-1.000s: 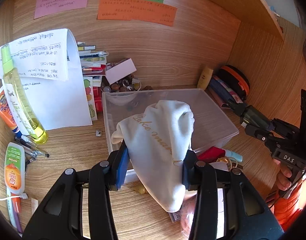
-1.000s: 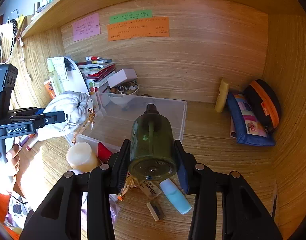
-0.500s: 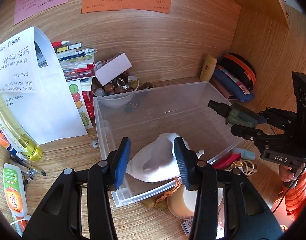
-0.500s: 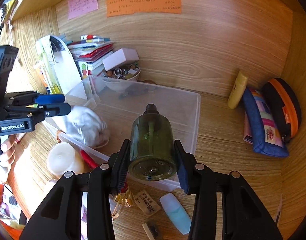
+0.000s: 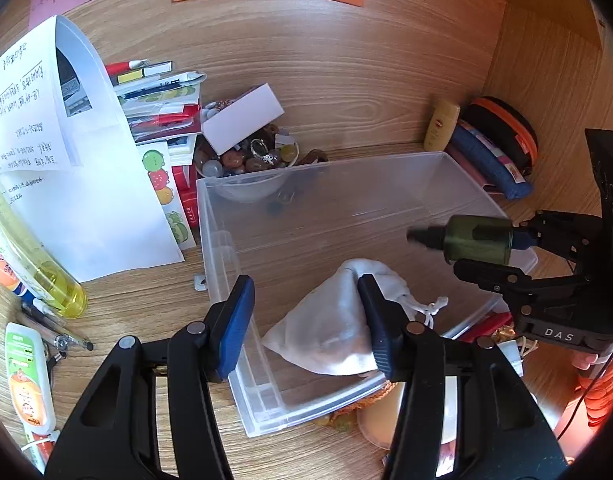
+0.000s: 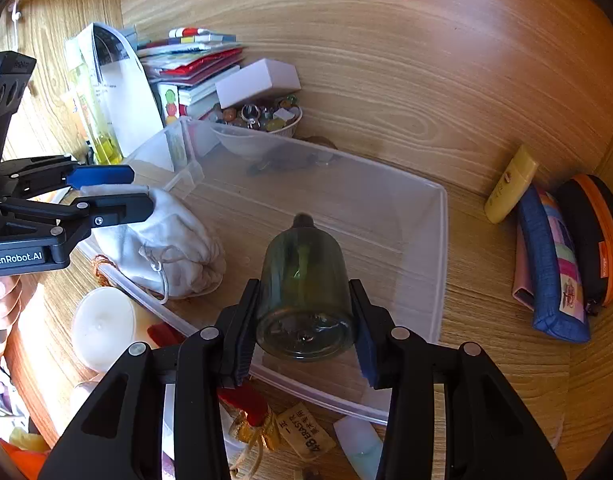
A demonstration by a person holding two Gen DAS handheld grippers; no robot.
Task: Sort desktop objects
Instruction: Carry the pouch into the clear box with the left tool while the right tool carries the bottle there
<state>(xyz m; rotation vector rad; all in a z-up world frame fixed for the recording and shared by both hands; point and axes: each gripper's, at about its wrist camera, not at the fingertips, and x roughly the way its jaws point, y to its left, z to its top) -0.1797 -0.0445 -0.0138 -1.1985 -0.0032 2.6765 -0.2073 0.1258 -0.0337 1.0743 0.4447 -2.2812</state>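
A white drawstring pouch lies in the front left corner of the clear plastic bin; it also shows in the right wrist view. My left gripper is open just above the pouch, its jaws apart and not gripping it; it also shows in the right wrist view. My right gripper is shut on a dark green spray bottle and holds it over the bin's near right part, nozzle pointing away. The bottle also shows in the left wrist view.
A bowl of beads, a white box and stacked books stand behind the bin. Papers, a yellow bottle and tubes lie left. Pencil cases lie right. A candle, a red item and tags lie before the bin.
My left gripper lowered the pouch into the bin, opened and let it go. My right gripper moved forward with the bottle to over the bin.
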